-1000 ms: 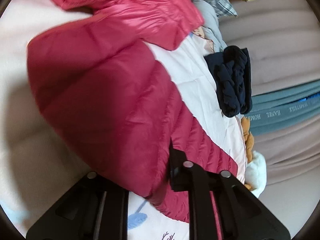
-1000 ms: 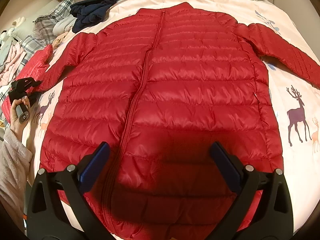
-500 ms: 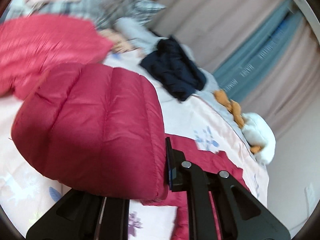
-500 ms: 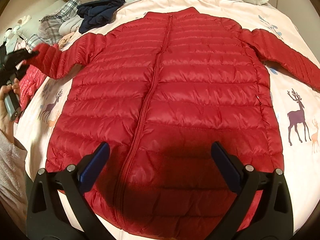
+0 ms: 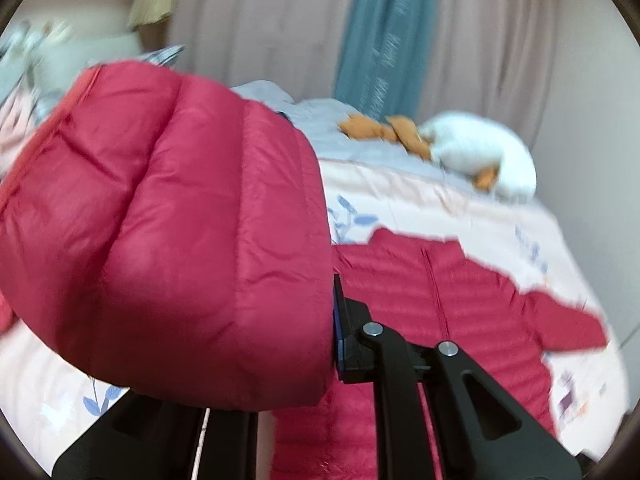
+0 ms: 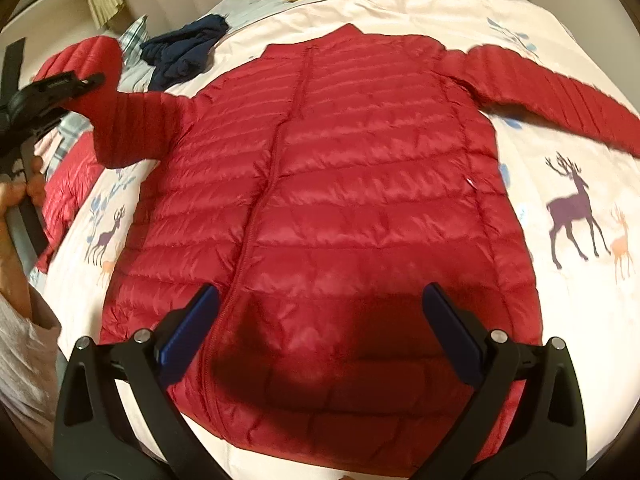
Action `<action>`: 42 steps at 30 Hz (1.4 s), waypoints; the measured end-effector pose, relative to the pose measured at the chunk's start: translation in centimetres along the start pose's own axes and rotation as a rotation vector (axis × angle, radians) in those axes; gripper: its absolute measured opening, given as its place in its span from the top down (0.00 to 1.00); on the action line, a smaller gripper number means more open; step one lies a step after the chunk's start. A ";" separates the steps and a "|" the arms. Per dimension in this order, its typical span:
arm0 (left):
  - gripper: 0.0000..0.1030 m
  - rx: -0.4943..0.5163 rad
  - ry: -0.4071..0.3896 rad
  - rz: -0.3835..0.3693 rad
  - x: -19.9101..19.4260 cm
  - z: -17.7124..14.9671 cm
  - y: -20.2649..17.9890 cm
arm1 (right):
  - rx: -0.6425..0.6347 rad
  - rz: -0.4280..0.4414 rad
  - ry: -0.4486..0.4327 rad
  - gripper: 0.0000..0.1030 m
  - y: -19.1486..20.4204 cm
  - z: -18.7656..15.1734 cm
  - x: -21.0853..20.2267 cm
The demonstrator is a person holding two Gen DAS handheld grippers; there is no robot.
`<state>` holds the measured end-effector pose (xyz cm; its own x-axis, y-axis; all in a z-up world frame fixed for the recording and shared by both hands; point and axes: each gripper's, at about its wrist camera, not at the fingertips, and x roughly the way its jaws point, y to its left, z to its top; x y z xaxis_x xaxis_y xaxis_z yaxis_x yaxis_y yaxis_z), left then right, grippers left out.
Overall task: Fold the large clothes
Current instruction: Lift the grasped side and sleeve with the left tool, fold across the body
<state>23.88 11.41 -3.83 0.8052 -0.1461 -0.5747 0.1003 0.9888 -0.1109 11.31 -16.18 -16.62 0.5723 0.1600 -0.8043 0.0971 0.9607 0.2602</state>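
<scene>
Jacket [image 6: 352, 184] flat on bed [image 6: 580, 128], unfolded. Left gripper [image 6: 80, 80] pinching sleeve [image 5: 180, 220], lifted. Right gripper [image 6: 320, 336] spread, empty. All folds remaining.

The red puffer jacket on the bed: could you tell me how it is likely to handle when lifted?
Probably floppy: the sleeve bends where the left gripper lifts it. Likely light, since its quilting looks puffy. Perhaps slippery, as the jacket looks shiny.

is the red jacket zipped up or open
Zipped shut: on the red jacket, spread flat on the bed, the zipper line runs unbroken from collar towards hem, both front panels meeting.
</scene>
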 end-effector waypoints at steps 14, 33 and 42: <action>0.86 0.318 0.260 0.014 8.6 -7.8 -14.3 | 0.157 0.007 -0.029 0.02 -6.8 -0.7 -2.0; 0.17 -0.022 0.314 -0.243 5.3 -9.5 -6.7 | 0.328 0.261 -0.034 0.02 -9.7 4.7 0.7; 0.17 -0.345 0.325 -0.325 3.9 -11.7 2.5 | 0.419 0.329 -0.001 0.02 -8.7 9.1 5.3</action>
<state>20.38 12.92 -15.85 0.5384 -0.4969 -0.6806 0.0720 0.8318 -0.5504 20.91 -25.77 -18.35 0.6283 0.4370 -0.6436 0.2293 0.6866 0.6900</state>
